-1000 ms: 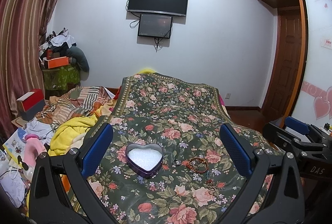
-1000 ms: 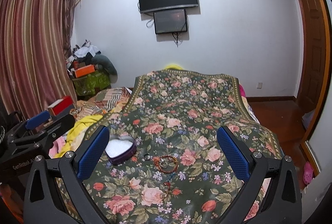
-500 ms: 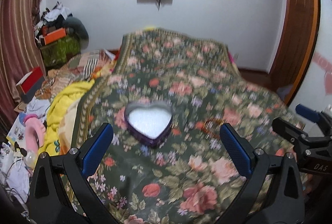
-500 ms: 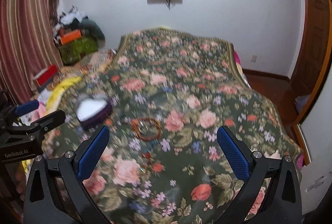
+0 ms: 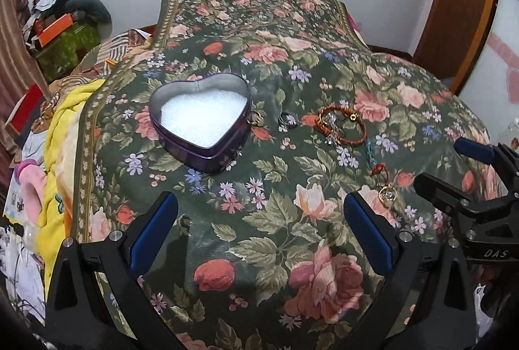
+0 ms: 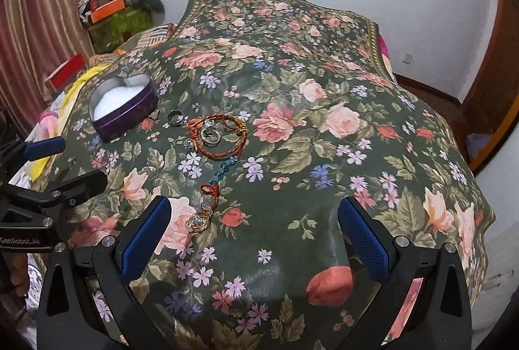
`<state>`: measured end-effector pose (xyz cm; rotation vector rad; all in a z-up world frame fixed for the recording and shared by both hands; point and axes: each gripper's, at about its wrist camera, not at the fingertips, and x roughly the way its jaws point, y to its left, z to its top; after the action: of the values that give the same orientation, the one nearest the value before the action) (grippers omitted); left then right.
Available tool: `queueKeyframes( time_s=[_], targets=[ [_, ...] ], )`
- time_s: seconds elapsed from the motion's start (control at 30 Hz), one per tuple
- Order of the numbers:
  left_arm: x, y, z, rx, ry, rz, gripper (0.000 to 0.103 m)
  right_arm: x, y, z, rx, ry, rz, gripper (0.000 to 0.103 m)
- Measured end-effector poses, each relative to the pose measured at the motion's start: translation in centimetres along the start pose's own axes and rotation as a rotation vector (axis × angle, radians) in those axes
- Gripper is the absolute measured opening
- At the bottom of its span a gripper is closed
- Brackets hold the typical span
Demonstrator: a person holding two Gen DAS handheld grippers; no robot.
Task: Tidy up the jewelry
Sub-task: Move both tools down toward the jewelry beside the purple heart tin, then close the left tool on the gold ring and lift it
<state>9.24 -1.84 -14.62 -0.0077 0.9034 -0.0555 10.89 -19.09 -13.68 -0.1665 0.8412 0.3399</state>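
An open purple heart-shaped tin (image 5: pixel 201 119) with white padding stands on the floral cloth; it also shows in the right wrist view (image 6: pixel 123 105). To its right lie a small gold ring (image 5: pixel 255 118), a dark ring (image 5: pixel 288 118), a red cord bracelet (image 5: pixel 342 129) around silver rings (image 6: pixel 210 136), a teal bead string (image 6: pixel 223 170), a small red knot (image 6: pixel 210 188) and a gold crystal ring (image 6: pixel 198 222). My left gripper (image 5: pixel 259 226) is open and empty, in front of the tin. My right gripper (image 6: pixel 254 231) is open and empty, just right of the gold crystal ring.
The floral cloth (image 6: pixel 324 123) covers a bed that drops off at the right toward a wooden door (image 5: pixel 454 9). A yellow blanket (image 5: pixel 61 136), a red box (image 6: pixel 66 72) and piled clutter (image 5: pixel 61 35) lie at the left. Each gripper shows in the other's view.
Both grippers have tilted down and moved closer to the cloth, so the tin and jewelry sit larger and nearer. Both stay open and empty.
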Motion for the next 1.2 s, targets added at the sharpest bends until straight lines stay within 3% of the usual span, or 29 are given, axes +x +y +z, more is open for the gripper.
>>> queueKeyframes(
  time_s=[0.4, 0.67, 0.93, 1.2],
  targets=[
    [1.3, 0.3, -0.2, 0.002, 0.03, -0.036, 0.096, 2.2, 2.0, -0.4, -0.061, 0.084, 0.062, 0.062],
    [1.0, 0.2, -0.4, 0.005, 0.027, -0.051, 0.095, 2.4, 2.4, -1.0, -0.099, 0.097, 0.06, 0.058],
    [0.7, -0.3, -0.7, 0.014, 0.029, -0.064, 0.095, 2.2, 1.8, -1.1, -0.062, 0.101, 0.085, 0.021],
    [0.5, -0.7, -0.9, 0.019, 0.028, -0.071, 0.095, 1.2, 0.5, -1.0, -0.004, 0.088, 0.105, 0.012]
  ],
)
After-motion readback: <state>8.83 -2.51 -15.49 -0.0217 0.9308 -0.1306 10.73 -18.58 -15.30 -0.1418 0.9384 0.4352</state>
